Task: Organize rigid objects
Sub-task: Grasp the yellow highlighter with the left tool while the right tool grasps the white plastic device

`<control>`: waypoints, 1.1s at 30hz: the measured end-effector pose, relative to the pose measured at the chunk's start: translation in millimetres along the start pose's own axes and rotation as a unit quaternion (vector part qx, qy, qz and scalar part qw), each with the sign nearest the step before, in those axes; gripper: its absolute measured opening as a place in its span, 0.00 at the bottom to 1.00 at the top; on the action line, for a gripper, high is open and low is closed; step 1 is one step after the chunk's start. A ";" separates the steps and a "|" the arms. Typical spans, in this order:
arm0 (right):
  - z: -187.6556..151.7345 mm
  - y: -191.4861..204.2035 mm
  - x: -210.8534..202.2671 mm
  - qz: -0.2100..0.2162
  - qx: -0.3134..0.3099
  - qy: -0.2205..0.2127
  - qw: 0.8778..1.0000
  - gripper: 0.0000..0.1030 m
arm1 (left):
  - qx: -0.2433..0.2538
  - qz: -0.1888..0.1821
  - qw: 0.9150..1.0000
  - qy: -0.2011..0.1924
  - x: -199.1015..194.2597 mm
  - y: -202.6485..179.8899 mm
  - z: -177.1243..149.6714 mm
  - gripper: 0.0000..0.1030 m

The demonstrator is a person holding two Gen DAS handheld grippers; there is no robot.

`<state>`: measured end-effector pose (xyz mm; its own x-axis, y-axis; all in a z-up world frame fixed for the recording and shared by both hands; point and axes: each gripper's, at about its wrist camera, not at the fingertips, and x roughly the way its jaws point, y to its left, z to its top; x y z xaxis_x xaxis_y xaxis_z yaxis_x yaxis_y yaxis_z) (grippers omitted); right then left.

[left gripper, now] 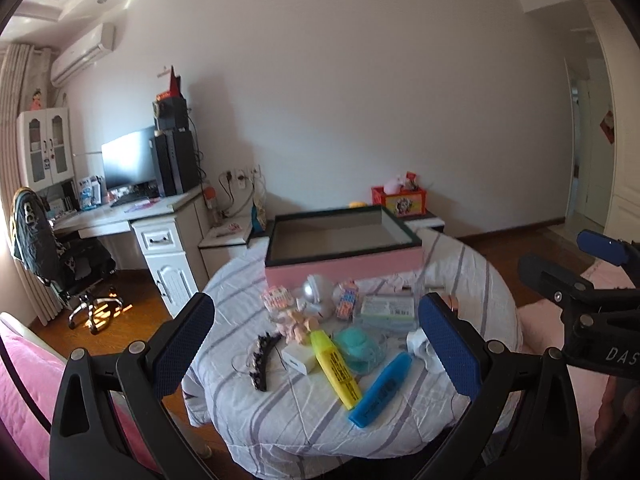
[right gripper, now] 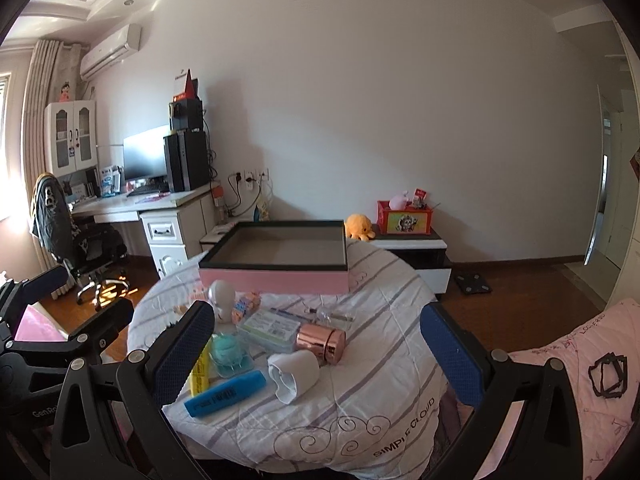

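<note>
Two tools gape — pink box seemingly empty.

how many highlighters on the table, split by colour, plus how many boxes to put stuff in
yellow highlighter: 1
blue highlighter: 1
pink box with a dark rim, open and empty: 1
total: 3
</note>
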<state>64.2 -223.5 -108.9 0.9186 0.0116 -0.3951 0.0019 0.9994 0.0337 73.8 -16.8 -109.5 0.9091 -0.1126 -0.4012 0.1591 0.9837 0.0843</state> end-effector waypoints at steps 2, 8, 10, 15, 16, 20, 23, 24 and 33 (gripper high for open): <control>-17.6 -5.1 18.9 -0.001 -0.003 0.025 1.000 1.00 | 0.004 -0.014 0.999 0.028 21.3 -3.6 -19.0 1.00; -60.1 -17.6 59.9 0.009 0.008 0.085 0.996 1.00 | 0.022 -0.026 0.996 0.083 63.5 -12.6 -63.3 1.00; -68.4 -19.8 71.1 0.010 0.010 0.098 0.995 1.00 | 0.014 -0.029 0.995 0.097 71.4 -13.0 -70.7 1.00; -77.0 -22.6 85.7 0.021 0.019 0.115 0.993 1.00 | -0.008 -0.021 0.993 0.118 86.6 -4.9 -76.7 1.00; -77.2 -21.5 87.2 0.025 0.021 0.114 0.993 1.00 | -0.015 -0.017 0.992 0.120 89.8 -3.3 -77.1 1.00; -79.1 -15.4 95.0 0.029 0.010 0.116 0.993 1.00 | -0.023 0.002 0.991 0.128 100.8 2.4 -78.9 0.99; -79.3 -15.2 104.3 0.039 0.019 0.117 0.992 1.00 | -0.017 0.014 0.991 0.134 112.2 3.4 -76.6 0.99; -78.8 -14.5 108.7 0.043 0.022 0.120 0.992 1.00 | -0.015 0.015 0.990 0.137 116.1 4.2 -76.2 0.97; -75.1 -10.4 139.6 0.073 0.034 0.125 0.989 0.97 | -0.024 -0.033 0.985 0.167 145.5 6.3 -78.1 0.61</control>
<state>162.7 -229.9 -233.3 0.7841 0.1721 -0.5963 -0.0889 0.9820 0.1665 177.0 -16.0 -238.6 0.7183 -0.1311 -0.6833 0.1871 0.9823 0.0083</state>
